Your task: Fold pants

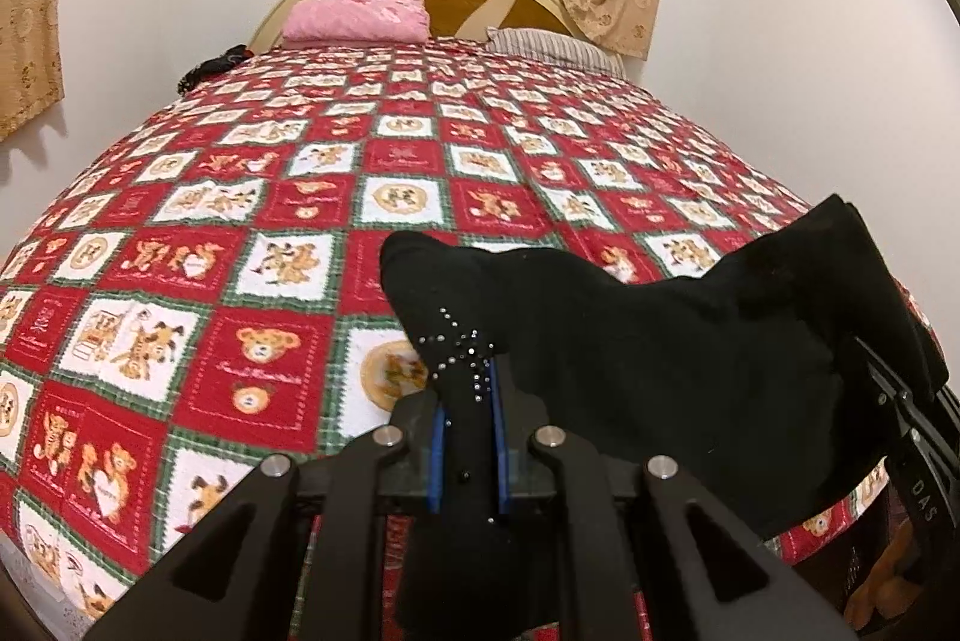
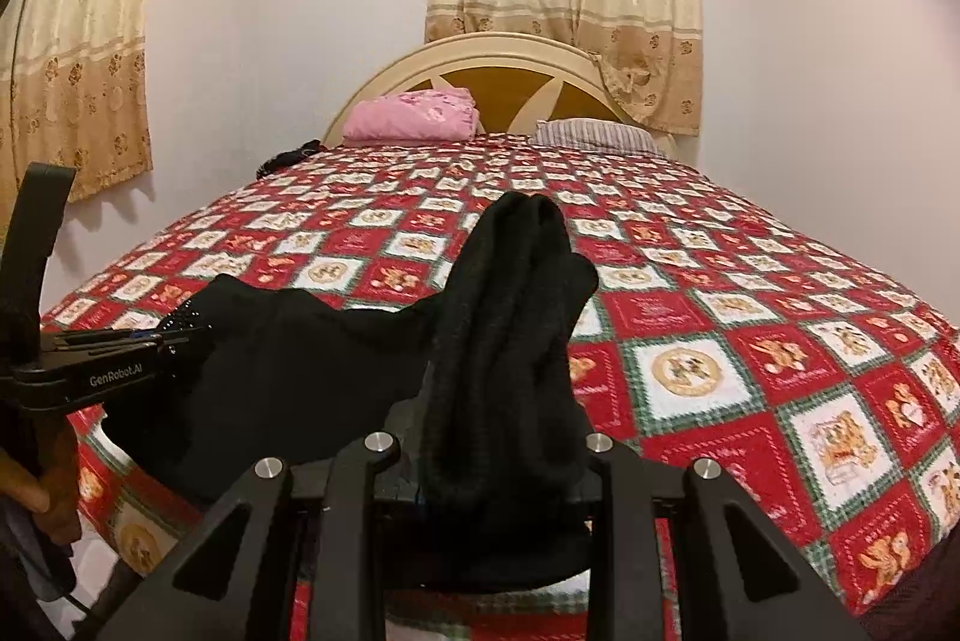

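The black pants (image 1: 630, 341) hang stretched between both grippers above the near end of the bed. My left gripper (image 1: 468, 389) is shut on a part with small rhinestones, its blue pads pinching the cloth. It also shows in the right wrist view (image 2: 174, 338) at the left. My right gripper (image 2: 504, 437) is shut on a bunched thick part of the pants (image 2: 510, 317), which drapes over and hides its fingers. It also shows in the left wrist view (image 1: 888, 377) at the right edge.
The bed has a red, white and green teddy-bear quilt (image 1: 270, 221). A pink folded blanket (image 1: 357, 14) and a striped pillow (image 1: 552, 47) lie by the headboard (image 2: 498, 59). A dark item (image 1: 210, 68) lies at the far left edge. Curtains hang behind.
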The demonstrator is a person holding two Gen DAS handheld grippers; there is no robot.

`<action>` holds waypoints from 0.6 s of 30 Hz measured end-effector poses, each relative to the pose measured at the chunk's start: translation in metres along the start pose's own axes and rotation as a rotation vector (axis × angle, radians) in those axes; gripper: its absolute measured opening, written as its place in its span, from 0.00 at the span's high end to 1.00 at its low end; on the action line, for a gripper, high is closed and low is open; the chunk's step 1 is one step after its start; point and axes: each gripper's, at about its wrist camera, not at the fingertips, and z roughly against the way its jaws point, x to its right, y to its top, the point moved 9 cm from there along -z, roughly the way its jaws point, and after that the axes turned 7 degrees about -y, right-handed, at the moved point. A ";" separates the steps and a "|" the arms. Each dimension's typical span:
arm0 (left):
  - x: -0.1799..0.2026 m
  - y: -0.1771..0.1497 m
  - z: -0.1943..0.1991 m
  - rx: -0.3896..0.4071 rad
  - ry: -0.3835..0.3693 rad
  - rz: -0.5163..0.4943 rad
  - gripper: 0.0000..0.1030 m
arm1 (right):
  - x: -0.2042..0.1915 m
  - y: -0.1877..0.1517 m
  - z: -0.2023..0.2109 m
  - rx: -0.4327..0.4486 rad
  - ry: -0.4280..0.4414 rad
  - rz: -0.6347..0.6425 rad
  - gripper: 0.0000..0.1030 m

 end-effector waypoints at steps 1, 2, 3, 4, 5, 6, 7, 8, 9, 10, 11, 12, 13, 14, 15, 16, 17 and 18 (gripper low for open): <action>-0.004 0.001 0.001 0.003 0.004 0.004 0.87 | -0.003 0.003 -0.001 0.003 0.007 0.002 0.73; -0.008 0.003 0.002 0.006 0.010 0.007 0.88 | -0.007 0.005 -0.002 0.007 0.013 0.004 0.73; -0.012 0.005 0.003 0.010 0.017 0.011 0.87 | -0.012 0.008 -0.003 0.011 0.022 0.007 0.73; -0.015 0.006 0.004 0.013 0.022 0.014 0.87 | -0.016 0.010 -0.004 0.015 0.031 0.008 0.73; -0.020 0.007 0.006 0.017 0.031 0.017 0.87 | -0.022 0.013 -0.005 0.019 0.043 0.008 0.73; -0.027 0.009 0.008 0.023 0.045 0.022 0.87 | -0.027 0.015 -0.005 0.021 0.052 0.010 0.73; -0.032 0.010 0.010 0.027 0.055 0.026 0.87 | -0.034 0.017 -0.007 0.023 0.065 0.014 0.73; -0.036 0.011 0.011 0.030 0.062 0.029 0.88 | -0.039 0.019 -0.008 0.025 0.073 0.018 0.73; -0.044 0.012 0.013 0.034 0.076 0.037 0.88 | -0.047 0.021 -0.009 0.027 0.084 0.025 0.73; -0.050 0.013 0.014 0.037 0.084 0.044 0.88 | -0.053 0.022 -0.010 0.029 0.095 0.031 0.73; -0.054 0.014 0.016 0.039 0.091 0.050 0.88 | -0.061 0.025 -0.012 0.032 0.109 0.038 0.73; -0.062 0.016 0.018 0.044 0.103 0.059 0.88 | -0.067 0.027 -0.013 0.034 0.118 0.041 0.73; -0.067 0.017 0.019 0.047 0.112 0.065 0.88 | -0.073 0.029 -0.013 0.038 0.129 0.046 0.73; -0.071 0.018 0.020 0.050 0.120 0.068 0.88 | -0.079 0.032 -0.014 0.043 0.141 0.051 0.73; -0.079 0.020 0.022 0.055 0.134 0.073 0.88 | -0.087 0.035 -0.015 0.048 0.154 0.057 0.73; -0.085 0.022 0.023 0.059 0.145 0.077 0.88 | -0.094 0.038 -0.016 0.052 0.166 0.064 0.73; -0.092 0.024 0.026 0.064 0.157 0.083 0.88 | -0.100 0.039 -0.018 0.054 0.175 0.069 0.73; -0.099 0.026 0.028 0.070 0.169 0.089 0.88 | -0.107 0.041 -0.020 0.056 0.188 0.072 0.73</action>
